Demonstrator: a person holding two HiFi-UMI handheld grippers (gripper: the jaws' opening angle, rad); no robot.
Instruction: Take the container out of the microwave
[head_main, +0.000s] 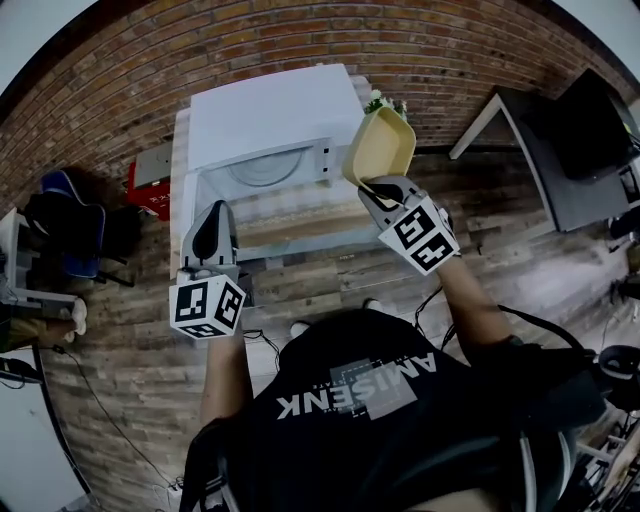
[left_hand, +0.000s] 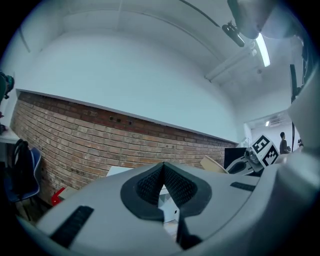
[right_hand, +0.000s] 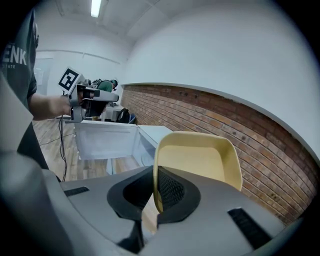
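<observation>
The pale yellow container (head_main: 380, 148) hangs tilted in the air, to the right of the white microwave (head_main: 270, 110) and clear of it. My right gripper (head_main: 375, 185) is shut on its near rim. In the right gripper view the rim sits pinched between the pads, with the container (right_hand: 200, 160) rising beyond my right gripper (right_hand: 156, 172). The microwave door (head_main: 290, 215) hangs open, and the glass turntable (head_main: 265, 165) inside is bare. My left gripper (head_main: 210, 235) is shut and empty in front of the door's left part. In the left gripper view its pads meet at the tips (left_hand: 163, 167).
A brick wall (head_main: 300, 40) runs behind the microwave, with a small plant (head_main: 385, 103) at its back right. A dark desk (head_main: 570, 150) stands to the right. A red box (head_main: 150, 190) and a blue chair (head_main: 70, 220) are to the left. Cables lie on the wooden floor (head_main: 330, 285).
</observation>
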